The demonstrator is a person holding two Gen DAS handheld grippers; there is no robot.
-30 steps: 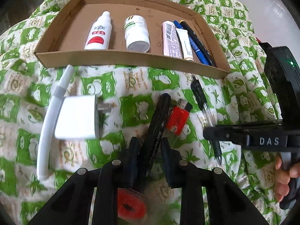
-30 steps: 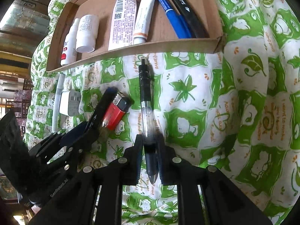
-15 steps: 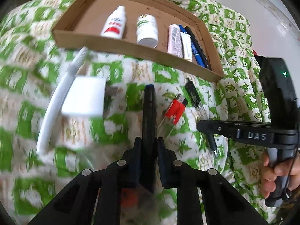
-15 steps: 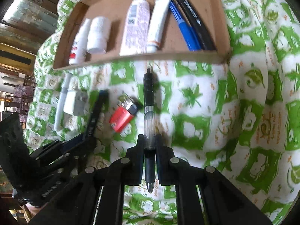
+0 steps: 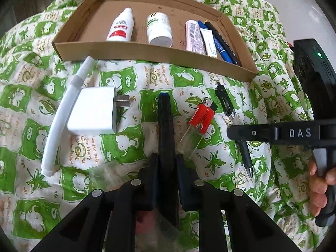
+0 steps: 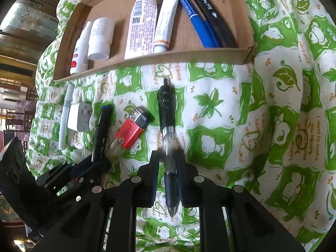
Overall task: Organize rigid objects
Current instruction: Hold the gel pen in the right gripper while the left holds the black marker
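The left gripper point(image 5: 166, 169) is clamping the black marker point(image 5: 166, 121) and the right gripper point(image 6: 168, 168) the gel pen point(image 6: 167, 134); both are pointing lengthwise at the cardboard tray point(image 5: 147, 51) ahead.

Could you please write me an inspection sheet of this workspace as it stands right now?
Surface: green-and-white printed cloth, rumpled.
Job's things: cardboard tray holds two white bottles, two tubes, a blue pen and a black pen. On the cloth: white charger, white pen, red lighter.
Clutter: nothing seen.
Grippers: left gripper shut on a black marker; right gripper around a black gel pen, jaws opening, pads at the barrel.
Cables: nothing seen.
Surroundings: a hand on the right gripper's handle; dim room with furniture beyond the cloth's left edge.
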